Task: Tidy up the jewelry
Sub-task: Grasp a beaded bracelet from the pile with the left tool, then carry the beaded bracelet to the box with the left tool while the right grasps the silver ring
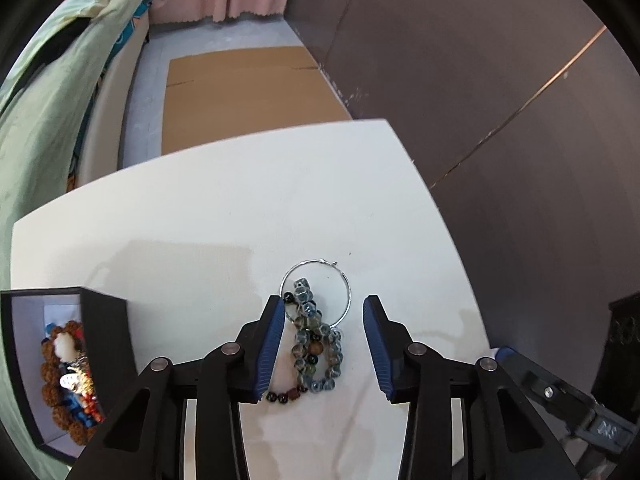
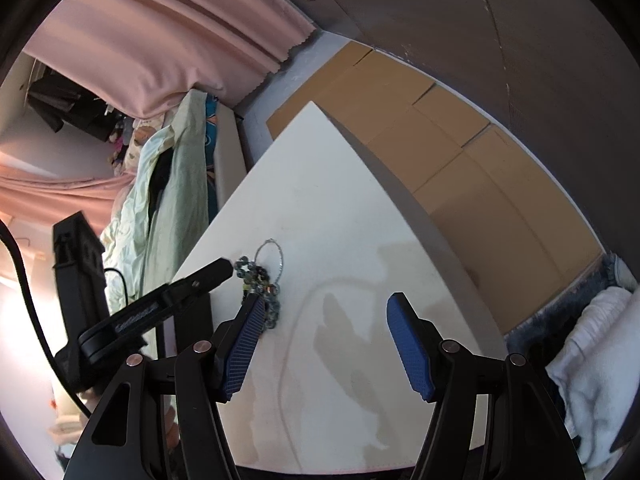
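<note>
A grey-blue bead bracelet (image 1: 316, 344) lies twisted on the white table (image 1: 200, 220), over a thin silver hoop (image 1: 316, 292) and a dark bead strand (image 1: 286, 395). My left gripper (image 1: 325, 312) is open, its blue pads on either side of the pile, just above it. A black jewelry box (image 1: 105, 344) at the left holds a brown bead bracelet (image 1: 60, 380) and colored pieces. In the right wrist view the pile (image 2: 260, 284) lies by the left pad of my open, empty right gripper (image 2: 326, 308). The left gripper's finger (image 2: 200, 276) reaches to the pile.
Flattened cardboard (image 1: 248, 96) covers the floor beyond the table. A dark wall (image 1: 500, 100) runs along the right. A bed with pale green bedding (image 1: 44, 120) is at the left. Pink curtains (image 2: 160, 40) hang behind. Faint stains mark the tabletop (image 2: 340, 328).
</note>
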Demonstrator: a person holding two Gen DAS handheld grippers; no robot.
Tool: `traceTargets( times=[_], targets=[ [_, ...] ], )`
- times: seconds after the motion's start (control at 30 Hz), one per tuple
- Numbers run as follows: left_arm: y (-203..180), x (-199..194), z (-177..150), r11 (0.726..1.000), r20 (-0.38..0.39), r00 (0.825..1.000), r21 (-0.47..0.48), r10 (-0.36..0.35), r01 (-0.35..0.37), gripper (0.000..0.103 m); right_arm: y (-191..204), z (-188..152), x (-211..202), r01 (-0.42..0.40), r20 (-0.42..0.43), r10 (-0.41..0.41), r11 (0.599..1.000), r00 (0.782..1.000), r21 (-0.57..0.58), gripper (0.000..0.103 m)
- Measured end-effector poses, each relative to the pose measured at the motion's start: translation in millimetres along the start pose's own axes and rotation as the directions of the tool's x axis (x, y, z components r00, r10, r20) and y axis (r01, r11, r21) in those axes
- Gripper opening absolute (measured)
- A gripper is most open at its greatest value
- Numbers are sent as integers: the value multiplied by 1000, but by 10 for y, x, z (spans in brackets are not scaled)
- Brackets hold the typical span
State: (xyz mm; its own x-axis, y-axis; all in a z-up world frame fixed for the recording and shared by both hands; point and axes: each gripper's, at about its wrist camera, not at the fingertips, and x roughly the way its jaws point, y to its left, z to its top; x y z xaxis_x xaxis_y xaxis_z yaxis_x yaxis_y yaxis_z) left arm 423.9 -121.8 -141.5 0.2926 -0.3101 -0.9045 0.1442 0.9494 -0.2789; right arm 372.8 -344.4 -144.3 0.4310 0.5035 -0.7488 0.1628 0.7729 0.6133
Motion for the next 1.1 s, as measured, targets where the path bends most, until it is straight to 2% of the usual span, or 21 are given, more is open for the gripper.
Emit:
traceTargets(
  times=[0.07, 0.13, 0.2, 0.23, 0.53, 0.73, 0.87, 1.0, 1.1],
  targets=[
    [-16, 75, -6, 1000, -14, 1000, 6, 19, -19, 42, -3, -11, 8, 2, -4, -2, 1000, 1000, 0, 65],
    [-15, 127, -18, 1000, -20, 999, 6, 29, -29, 34, 0, -17, 10, 1, -5, -1, 1000, 1000, -4, 65],
    [-11, 156, -34, 999, -24, 999, 2, 35, -34, 13, 15, -11, 16, -2, -5, 2, 1000, 1000, -9, 65],
    [-9, 146, -46, 999, -22, 999, 5, 34, -34, 10, 25, -10, 24, -4, -7, 4, 1000, 1000, -10, 65],
    [10, -286, -115, 1000, 52, 999, 8, -17, 17, 10, 154, 10, 158, -27, -22, 26, 999, 999, -23, 63],
    [44, -627, -141, 999, 111, 993, 11, -32, 31, 10, 325, 6, 324, -49, -52, 46, 998, 998, -50, 49],
    [125, -803, -162, 999, 144, 989, -5, -36, 37, 10, 463, 13, 472, -25, -84, 15, 994, 996, -110, 37],
    [235, -1001, -232, 999, 178, 983, -30, -37, 43, 10, 654, 32, 611, 31, -108, -54, 977, 993, -212, 36],
    [313, -1120, -263, 998, 198, 980, -46, -33, 43, 10, 791, 20, 704, 79, -113, -119, 948, 986, -309, 36]
  ],
)
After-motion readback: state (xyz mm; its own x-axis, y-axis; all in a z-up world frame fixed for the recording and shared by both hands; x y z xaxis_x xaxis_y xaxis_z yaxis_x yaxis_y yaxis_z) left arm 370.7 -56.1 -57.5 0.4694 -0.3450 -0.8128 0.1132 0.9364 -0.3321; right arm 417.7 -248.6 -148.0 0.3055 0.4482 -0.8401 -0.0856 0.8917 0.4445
